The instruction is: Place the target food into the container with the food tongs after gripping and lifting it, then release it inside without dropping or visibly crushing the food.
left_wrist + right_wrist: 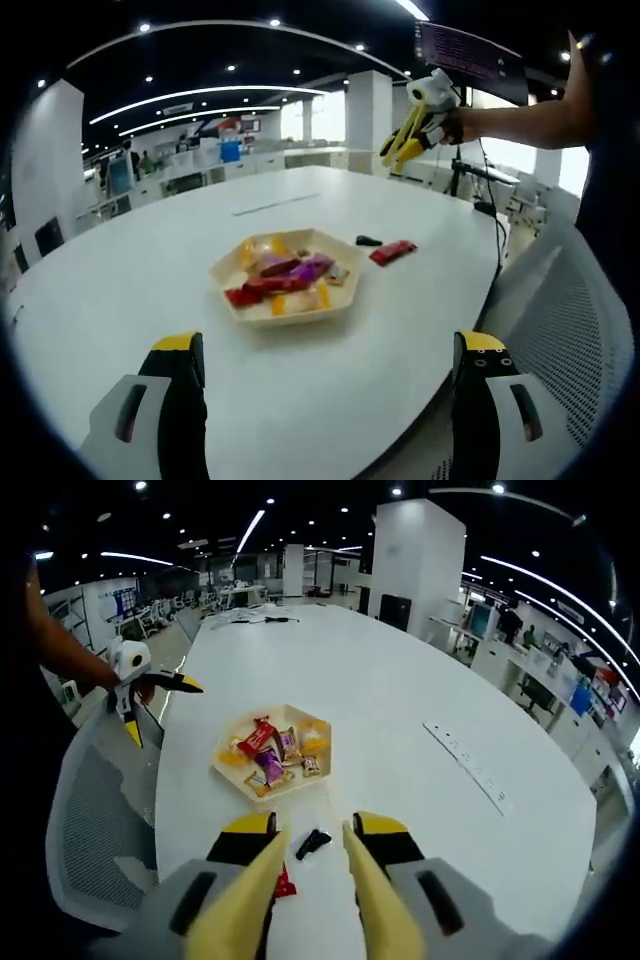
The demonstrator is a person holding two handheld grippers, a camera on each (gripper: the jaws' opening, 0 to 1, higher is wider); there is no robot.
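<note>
Approach stage; nothing is grasped yet. The left gripper (325, 400) hovers above the table (150, 270) with jaws spread wide and empty. The right gripper (308, 880), fitted with yellow tongs, is parted and empty. A red packet (392, 252) and a small black item (313, 843) lie on the table beside the tray (345, 300) of wrapped snacks. Next move, as judged: lower the tongs over the packet and close gently.

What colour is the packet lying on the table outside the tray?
Red. The packet lies just beyond the tray, clearest in the left gripper view.
</note>
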